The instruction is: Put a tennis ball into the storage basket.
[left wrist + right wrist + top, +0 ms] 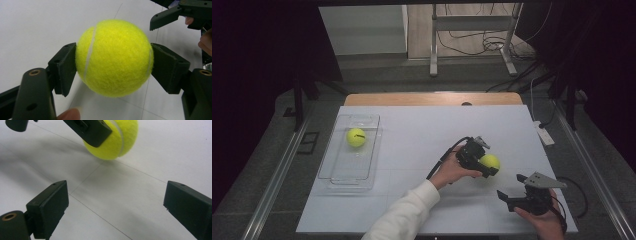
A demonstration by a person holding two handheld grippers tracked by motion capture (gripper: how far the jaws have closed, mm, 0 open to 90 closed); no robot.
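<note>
My left gripper is shut on a yellow tennis ball and holds it just above the white table, right of centre. In the left gripper view both black pads press on the sides of the ball. My right gripper stands open near the table's front right corner, with nothing between its jaws. The right gripper view has the held ball ahead and above, with one left gripper pad over it. A second tennis ball lies in the clear tray at the left.
The clear plastic tray sits along the table's left side. A white power strip lies off the table's right edge. Metal stand legs and cables stand on the floor beyond the far edge.
</note>
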